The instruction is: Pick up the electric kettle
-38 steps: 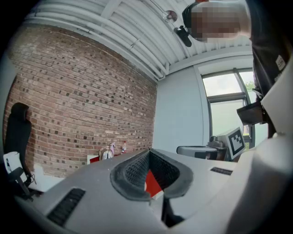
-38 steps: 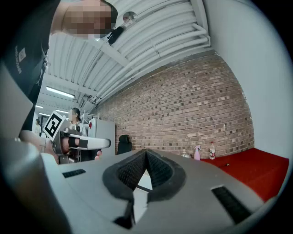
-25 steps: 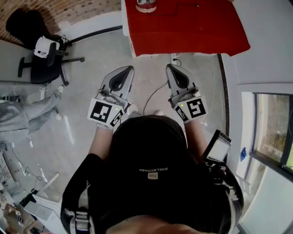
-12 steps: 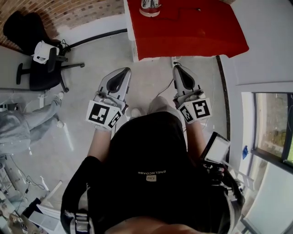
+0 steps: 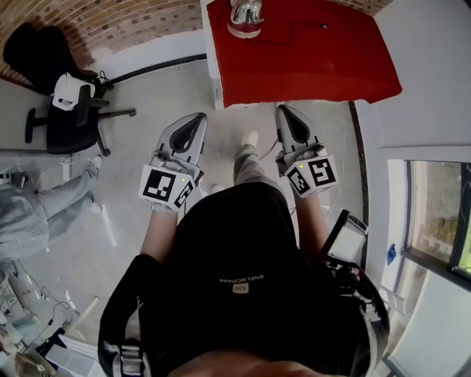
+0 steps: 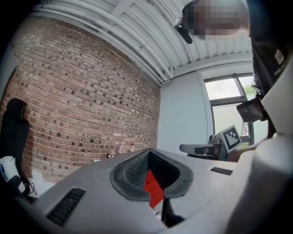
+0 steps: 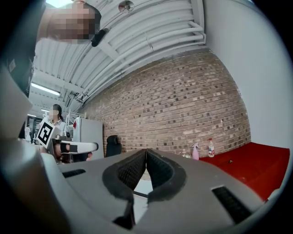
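Observation:
A shiny metal electric kettle (image 5: 246,15) stands on its base at the far left of a table with a red cloth (image 5: 309,55), at the top of the head view. My left gripper (image 5: 196,119) and right gripper (image 5: 283,112) are held side by side over the floor, short of the table's near edge. Both are shut with nothing between the jaws. In the left gripper view a sliver of the red cloth (image 6: 153,189) shows through the gap behind the jaws. The right gripper view shows the red cloth (image 7: 249,167) at the right; the kettle is not seen there.
A black office chair (image 5: 70,118) stands on the floor at the left. A black cable (image 5: 154,65) runs along the base of the brick wall (image 5: 110,22). A spray bottle (image 7: 196,151) and a small bottle (image 7: 211,148) stand by the wall. A window (image 5: 438,213) is at the right.
Both grippers have moved forward toward the red table, still shut. The kettle has come further into view at the top of the head view.

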`<state>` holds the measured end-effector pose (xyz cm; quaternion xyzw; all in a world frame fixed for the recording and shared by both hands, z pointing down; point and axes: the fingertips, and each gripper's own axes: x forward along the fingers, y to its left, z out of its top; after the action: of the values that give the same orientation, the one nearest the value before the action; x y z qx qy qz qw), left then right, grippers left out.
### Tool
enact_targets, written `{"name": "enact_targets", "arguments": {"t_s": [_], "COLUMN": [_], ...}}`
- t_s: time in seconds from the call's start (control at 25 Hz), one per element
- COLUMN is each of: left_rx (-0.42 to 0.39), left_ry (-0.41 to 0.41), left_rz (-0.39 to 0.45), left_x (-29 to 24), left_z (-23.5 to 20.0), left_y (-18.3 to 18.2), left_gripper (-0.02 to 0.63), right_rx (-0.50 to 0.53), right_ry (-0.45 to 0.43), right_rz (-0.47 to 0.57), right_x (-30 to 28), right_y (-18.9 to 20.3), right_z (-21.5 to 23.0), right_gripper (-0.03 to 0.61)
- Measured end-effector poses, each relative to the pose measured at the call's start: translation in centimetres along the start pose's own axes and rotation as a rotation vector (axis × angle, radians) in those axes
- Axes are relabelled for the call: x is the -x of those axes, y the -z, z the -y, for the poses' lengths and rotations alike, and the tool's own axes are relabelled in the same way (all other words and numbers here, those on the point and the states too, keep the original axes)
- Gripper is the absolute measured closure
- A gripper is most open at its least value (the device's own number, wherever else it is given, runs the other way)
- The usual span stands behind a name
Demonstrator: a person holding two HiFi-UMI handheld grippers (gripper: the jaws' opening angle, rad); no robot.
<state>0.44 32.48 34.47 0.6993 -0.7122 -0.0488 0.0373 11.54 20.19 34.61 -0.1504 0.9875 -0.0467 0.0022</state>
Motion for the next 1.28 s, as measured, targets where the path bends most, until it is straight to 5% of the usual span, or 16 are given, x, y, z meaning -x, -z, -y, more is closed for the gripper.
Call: {"name": "enact_targets", "arguments": {"t_s": [1.28], "left_rx": [0.05], "left_ry": [-0.128], "left_rz": [-0.1], "left_x": [-22.6], "left_z": [-13.3], "left_y": [2.1], "left_gripper": [0.607], "right_rx": [-0.047], "right_ry": [-0.129], "right_rz": [-0.127], "right_x": [-20.6], "right_y": [1.3], "right_z": [17.7], "right_gripper": [0.571]}}
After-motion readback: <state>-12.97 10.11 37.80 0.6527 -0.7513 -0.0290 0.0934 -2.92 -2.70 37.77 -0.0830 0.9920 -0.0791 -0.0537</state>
